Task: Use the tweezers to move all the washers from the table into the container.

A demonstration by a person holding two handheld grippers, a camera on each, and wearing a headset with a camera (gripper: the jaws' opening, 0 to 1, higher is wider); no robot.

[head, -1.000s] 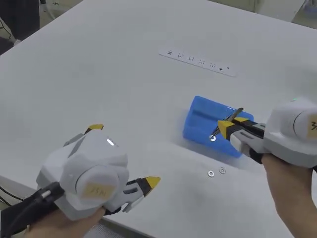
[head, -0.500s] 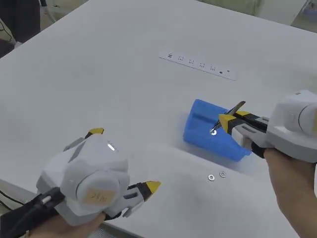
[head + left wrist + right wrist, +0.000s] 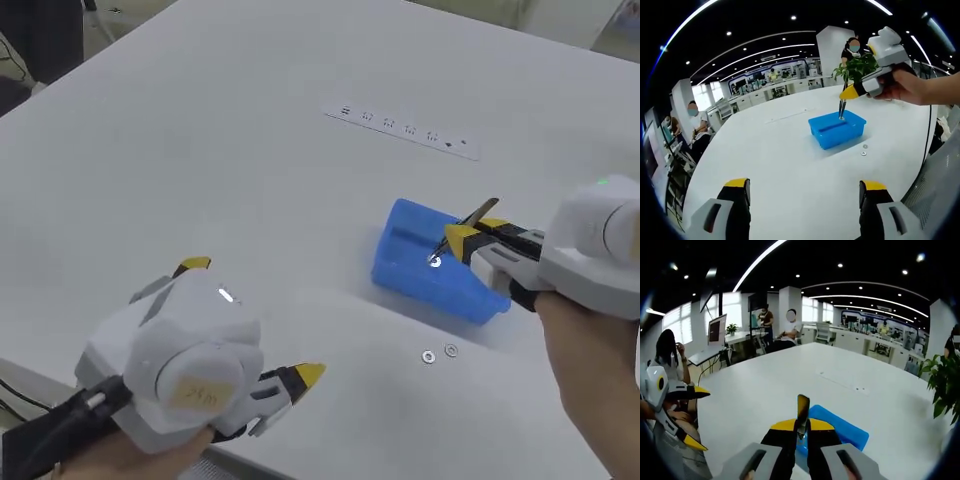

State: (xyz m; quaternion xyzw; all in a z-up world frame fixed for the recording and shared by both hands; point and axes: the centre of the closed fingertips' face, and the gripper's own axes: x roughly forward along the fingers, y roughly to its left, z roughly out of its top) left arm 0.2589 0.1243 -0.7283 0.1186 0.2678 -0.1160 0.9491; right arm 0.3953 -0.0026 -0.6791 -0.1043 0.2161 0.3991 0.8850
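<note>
- Looking at two small silver metal washers (image 3: 428, 356) lying flat and side by side on the white desk (image 3: 200, 150), just beside each other and near the blue rectangular plastic container (image 3: 430, 265), on its side facing the person.
- Noting a tiny bright speck at the lower tip of the slim metal tweezers (image 3: 477, 214), hanging over the open top of the container; probably a washer being carried, though too small to tell for certain.
- Seeing the tweezers running along a steep slant, upper end sticking up past the yellow tips and point aiming down into the container.
- Finding the right tongs (image 3: 462, 242) pressed together on the tweezers' shank, jaws meeting around it in the right gripper view.
- Finding the left tongs (image 3: 252, 318) spread wide with nothing between them, hovering low over the desk, well apart from both container and washers.
- Judging the coming move: letting go above the container, then drawing back toward the person and down, since the loose pair is lying on the near side of the container, far closer to the right tongs than to the left.
- Passing over a long white strip with dark marks (image 3: 405, 130) lying beyond the container.
</note>
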